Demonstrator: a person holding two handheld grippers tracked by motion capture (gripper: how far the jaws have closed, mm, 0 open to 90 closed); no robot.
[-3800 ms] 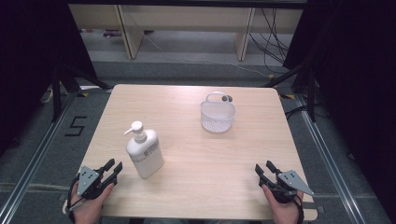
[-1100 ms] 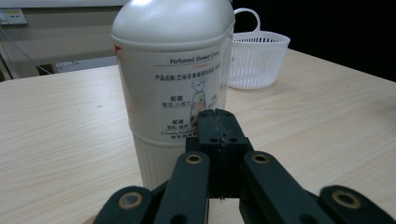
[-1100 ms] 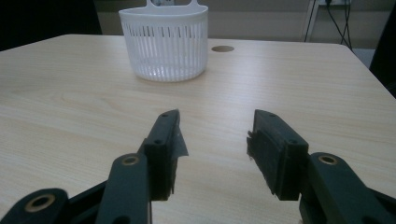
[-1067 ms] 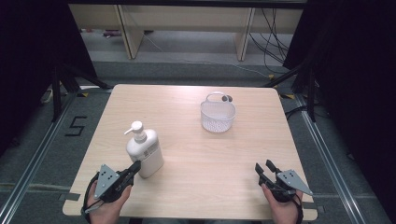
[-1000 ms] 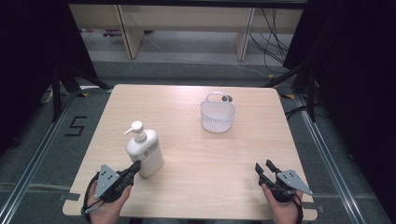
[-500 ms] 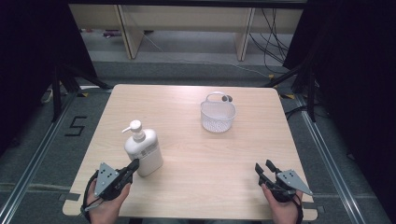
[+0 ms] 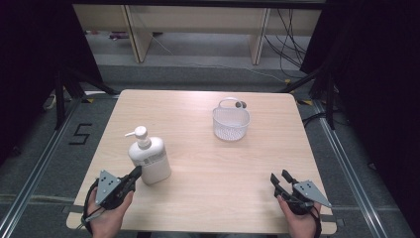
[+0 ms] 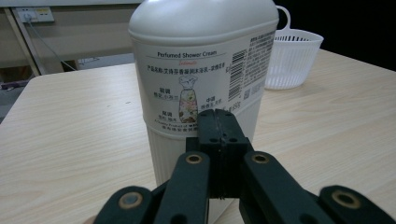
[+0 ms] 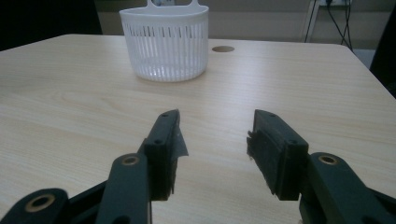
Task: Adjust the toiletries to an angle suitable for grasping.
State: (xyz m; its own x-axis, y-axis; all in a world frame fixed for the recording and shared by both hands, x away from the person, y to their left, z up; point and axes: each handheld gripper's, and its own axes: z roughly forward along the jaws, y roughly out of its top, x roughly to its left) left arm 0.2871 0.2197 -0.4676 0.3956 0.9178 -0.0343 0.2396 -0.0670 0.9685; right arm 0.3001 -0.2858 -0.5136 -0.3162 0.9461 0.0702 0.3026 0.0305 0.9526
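A white pump bottle [image 7: 149,159] labelled shower cream stands upright on the wooden table [image 7: 198,139], left of the middle. My left gripper [image 7: 135,173] is shut with nothing between its jaws, its tip right at the bottle's lower front side. In the left gripper view the closed jaws [image 8: 219,135] sit against the bottle [image 8: 201,60]; touching or a hair apart I cannot tell. My right gripper [image 7: 279,177] rests near the table's front right edge, open and empty. The right gripper view has its fingers [image 9: 164,140] spread wide over bare wood, pointing toward a white basket [image 9: 164,42].
The white slatted plastic basket [image 7: 231,122] with a handle stands at the back right of the table, and shows behind the bottle as the basket [image 8: 292,56]. A cable hole [image 9: 222,48] lies behind it. Shelving and cables stand on the floor beyond the table.
Since the earliest frame my left gripper has moved right and forward to the bottle's base. The bottle has shifted slightly left over the last second. The right gripper has stayed put.
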